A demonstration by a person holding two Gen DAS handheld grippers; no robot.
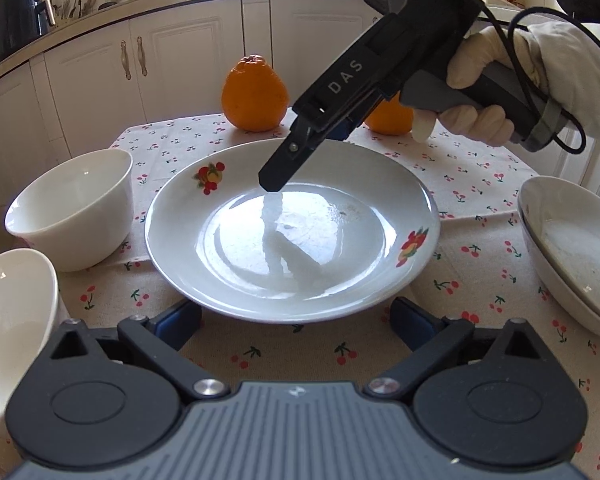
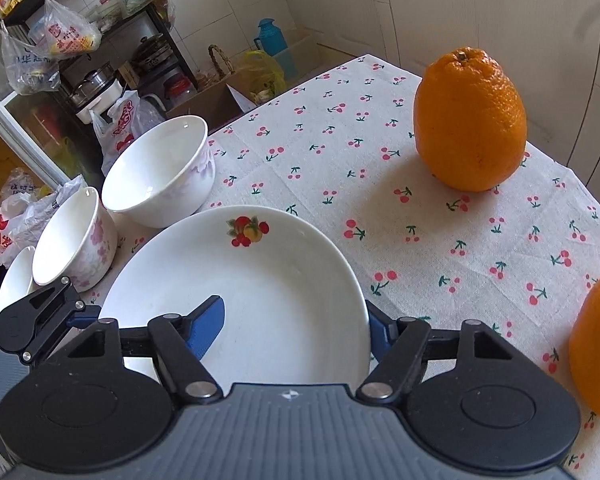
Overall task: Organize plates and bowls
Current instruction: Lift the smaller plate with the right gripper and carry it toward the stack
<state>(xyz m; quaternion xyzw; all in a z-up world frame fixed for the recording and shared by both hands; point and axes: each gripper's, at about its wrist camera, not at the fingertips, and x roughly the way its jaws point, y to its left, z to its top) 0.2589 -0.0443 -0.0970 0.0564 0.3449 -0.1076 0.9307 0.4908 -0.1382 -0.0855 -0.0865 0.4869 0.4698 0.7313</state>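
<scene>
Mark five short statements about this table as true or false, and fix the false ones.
1. The right tongs have the rim of the fruit-patterned plate between their fingers. True.
2. The left tongs are clamped on a bowl. False: they are wide open at the plate's near edge and hold nothing.
3. Two oranges stand on the cherry-print tablecloth. True.
4. The plate has food on it. False: it is empty.
5. One orange sits on the plate. False: both stand on the cloth beyond it.
</scene>
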